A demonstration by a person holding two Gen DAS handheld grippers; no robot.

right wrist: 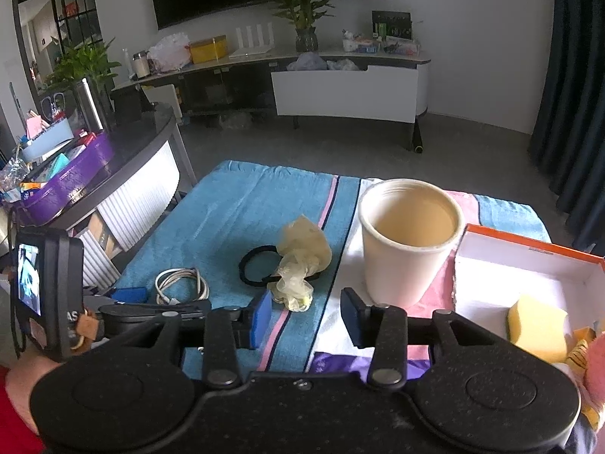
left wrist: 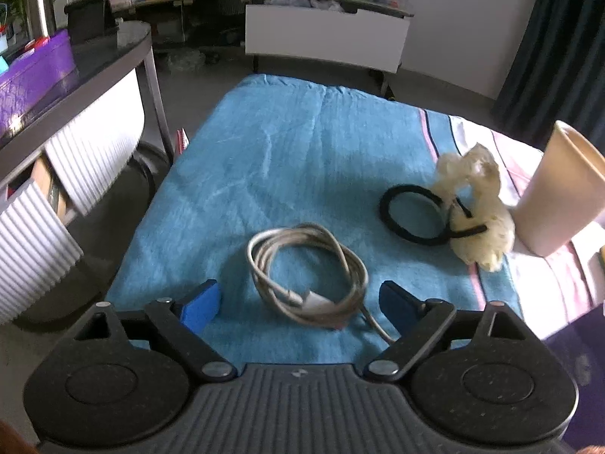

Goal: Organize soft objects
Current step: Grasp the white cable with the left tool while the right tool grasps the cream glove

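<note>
Two grippers are hanging open and empty: your left gripper [left wrist: 298, 302] is straddling the coiled white cable [left wrist: 308, 265] near the towel's [left wrist: 264, 159] front edge; your right gripper [right wrist: 306, 316] is hovering, probably clear of the crumpled glove [right wrist: 298, 261].

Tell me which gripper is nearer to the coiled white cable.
Left. The left gripper hangs open right over the coiled white cable, fingers on either side. The right gripper is off beside it, nearer the crumpled glove.
</note>
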